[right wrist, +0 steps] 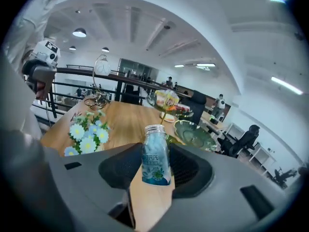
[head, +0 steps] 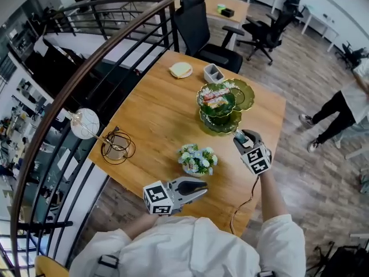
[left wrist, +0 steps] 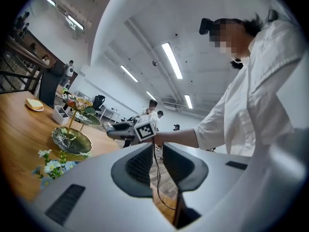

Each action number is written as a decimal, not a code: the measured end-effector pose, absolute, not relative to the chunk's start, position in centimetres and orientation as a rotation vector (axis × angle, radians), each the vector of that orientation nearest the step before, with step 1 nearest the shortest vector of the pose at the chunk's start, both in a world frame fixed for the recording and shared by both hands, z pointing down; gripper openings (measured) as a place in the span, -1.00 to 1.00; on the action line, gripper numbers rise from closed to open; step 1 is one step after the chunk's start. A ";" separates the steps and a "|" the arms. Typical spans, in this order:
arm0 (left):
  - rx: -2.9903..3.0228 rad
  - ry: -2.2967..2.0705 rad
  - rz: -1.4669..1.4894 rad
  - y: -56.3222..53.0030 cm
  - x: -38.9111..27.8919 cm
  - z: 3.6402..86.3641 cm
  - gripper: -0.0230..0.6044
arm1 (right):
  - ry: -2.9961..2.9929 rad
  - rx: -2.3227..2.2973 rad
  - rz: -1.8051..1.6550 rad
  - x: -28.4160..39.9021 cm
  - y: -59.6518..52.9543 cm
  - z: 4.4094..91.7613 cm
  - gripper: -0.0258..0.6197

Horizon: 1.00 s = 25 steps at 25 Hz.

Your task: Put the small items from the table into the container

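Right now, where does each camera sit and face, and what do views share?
Head view: on the head, steeply down at the wooden table; white sleeves, left gripper, right gripper show.
Left gripper view: rides it, faces the right gripper and person's torso; own jaws apart, empty.
Right gripper view: rides it, faces the green tiered glass stand; jaws clamp a small clear bottle.
Shared by all: stand, pastel flower bunch.
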<state>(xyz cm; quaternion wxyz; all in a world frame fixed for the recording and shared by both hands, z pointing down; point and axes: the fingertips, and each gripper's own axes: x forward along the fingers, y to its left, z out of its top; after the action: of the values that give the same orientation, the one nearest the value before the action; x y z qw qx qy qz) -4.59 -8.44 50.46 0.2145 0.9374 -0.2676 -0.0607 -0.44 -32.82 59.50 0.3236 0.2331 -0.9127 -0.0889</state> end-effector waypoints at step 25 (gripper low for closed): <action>2.646 -0.655 -0.165 -7.8 -2.4 52.7 -0.71 | -1.924 0.222 -1.012 -11.6 -38.2 54.7 -0.35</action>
<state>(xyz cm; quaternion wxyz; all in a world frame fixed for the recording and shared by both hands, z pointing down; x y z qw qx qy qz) -2.44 -7.81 52.68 0.2040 0.9486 -0.2347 -0.0593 -11.55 -38.25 54.66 0.4601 0.0903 -0.7817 -0.4112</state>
